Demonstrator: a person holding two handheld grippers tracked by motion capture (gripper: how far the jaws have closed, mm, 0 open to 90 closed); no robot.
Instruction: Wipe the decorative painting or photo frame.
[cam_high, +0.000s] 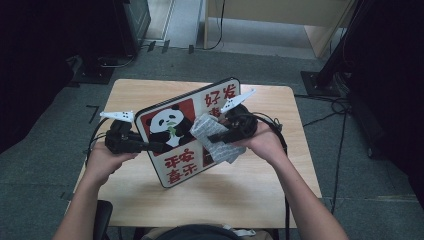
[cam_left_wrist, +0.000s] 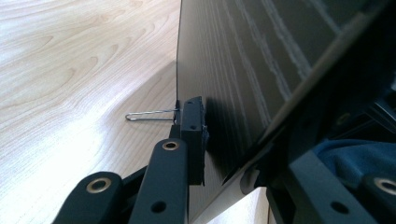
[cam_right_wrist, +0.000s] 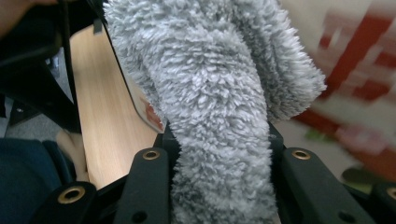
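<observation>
The panda sign board (cam_high: 172, 142) is standing tilted over the middle of the wooden table (cam_high: 150, 200), its lower corner pointing toward the person and its upper edge leaning toward the far side; whether that lower corner is resting on the tabletop cannot be told from the high view. Bare wood is lying open in front of the board and along the near edge, with a narrower strip showing behind it, and grey floor is surrounding the table on all sides. The left gripper (cam_high: 150, 146) is clamping the board's left edge, its jaws closed on the panel; in the left gripper view the dark woodgrain back of the board (cam_left_wrist: 243, 70) is running between the two jaws, with one pad pressing flat against it, and a thin wire clip (cam_left_wrist: 149, 115) is sticking out from the board's edge over the tabletop. The right gripper (cam_high: 220, 136) is holding a grey fluffy cloth (cam_high: 216, 140) against the printed face beside the panda, its jaws pinching the cloth; in the right gripper view the cloth (cam_right_wrist: 215, 116) is bulging up between the jaws and covering most of what lies ahead. The red and white print at the right of that view is blurred, and the characters under the cloth are hidden. The person's forearms are being cut off at the bottom of the high view.
</observation>
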